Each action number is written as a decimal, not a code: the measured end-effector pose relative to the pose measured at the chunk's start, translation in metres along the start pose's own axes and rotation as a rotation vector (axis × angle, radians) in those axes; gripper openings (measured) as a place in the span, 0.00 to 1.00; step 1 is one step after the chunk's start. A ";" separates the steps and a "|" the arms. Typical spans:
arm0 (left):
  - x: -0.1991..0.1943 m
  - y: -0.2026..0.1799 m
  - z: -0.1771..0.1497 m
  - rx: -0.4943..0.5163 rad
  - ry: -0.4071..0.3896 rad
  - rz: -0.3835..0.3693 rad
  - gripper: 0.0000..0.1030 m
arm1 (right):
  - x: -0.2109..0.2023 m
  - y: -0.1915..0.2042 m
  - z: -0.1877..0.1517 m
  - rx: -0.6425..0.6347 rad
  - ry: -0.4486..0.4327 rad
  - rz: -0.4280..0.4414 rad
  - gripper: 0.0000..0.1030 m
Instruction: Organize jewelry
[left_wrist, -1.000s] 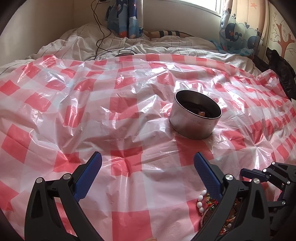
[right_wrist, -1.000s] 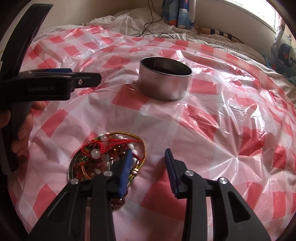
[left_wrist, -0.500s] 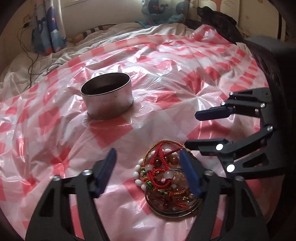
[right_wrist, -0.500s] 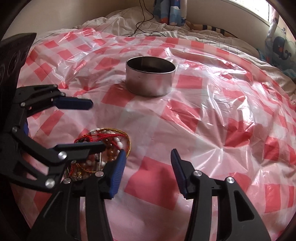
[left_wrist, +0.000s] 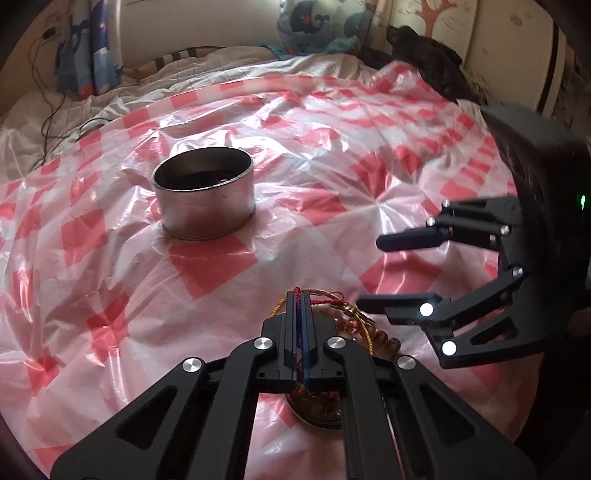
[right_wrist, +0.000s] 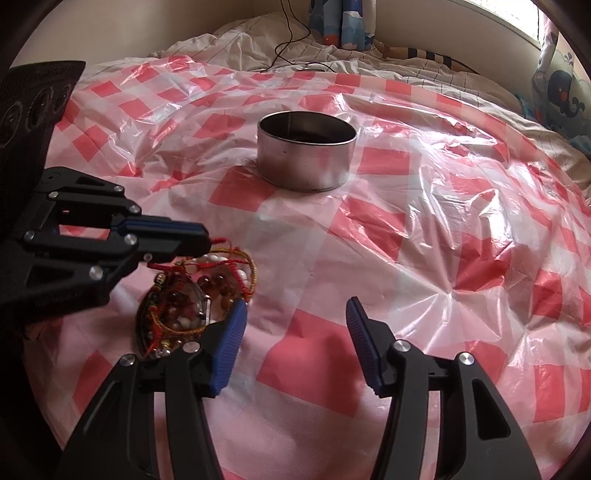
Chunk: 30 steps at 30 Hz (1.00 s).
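Note:
A tangle of bead and cord bracelets (right_wrist: 207, 284) lies heaped on a small round dish (right_wrist: 147, 332) on the red-checked plastic sheet. My left gripper (right_wrist: 207, 240) is shut on a red cord bracelet (right_wrist: 221, 240) at the top of the heap; in the left wrist view the cord (left_wrist: 325, 302) shows beside the closed tips of that gripper (left_wrist: 300, 295). Just right of the heap, my right gripper (right_wrist: 297, 306) hovers with its jaws opening and nothing between them; the left wrist view also shows it (left_wrist: 369, 273). A round metal tin (right_wrist: 306, 151), open-topped, stands farther back (left_wrist: 205, 199).
The plastic sheet (right_wrist: 424, 229) covers a bed and is wrinkled. A black cable (right_wrist: 291, 37) lies on the white bedding beyond it. Patterned curtains (left_wrist: 88, 55) hang at the back, and a dark bundle (left_wrist: 428, 59) rests at the far right.
My left gripper swung over to the jewelry heap and closed on the red cord. The right gripper stayed in place while its jaws spread wider.

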<state>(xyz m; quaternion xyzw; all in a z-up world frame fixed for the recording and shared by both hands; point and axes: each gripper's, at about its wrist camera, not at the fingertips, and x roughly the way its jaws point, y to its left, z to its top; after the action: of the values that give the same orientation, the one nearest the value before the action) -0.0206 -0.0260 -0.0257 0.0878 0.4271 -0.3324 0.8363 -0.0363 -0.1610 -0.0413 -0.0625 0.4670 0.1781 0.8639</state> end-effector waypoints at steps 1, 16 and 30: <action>-0.003 0.006 0.001 -0.031 -0.012 -0.004 0.02 | 0.000 0.001 0.000 0.001 -0.004 0.012 0.53; -0.030 0.048 0.012 -0.195 -0.140 0.000 0.02 | 0.032 0.003 0.017 0.101 0.001 0.120 0.19; -0.034 0.058 0.014 -0.232 -0.163 0.025 0.02 | -0.007 -0.019 0.028 0.201 -0.175 0.236 0.03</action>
<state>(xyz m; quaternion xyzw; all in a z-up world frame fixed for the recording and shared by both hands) 0.0110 0.0283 0.0016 -0.0314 0.3920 -0.2765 0.8769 -0.0107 -0.1731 -0.0214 0.0951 0.4098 0.2353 0.8762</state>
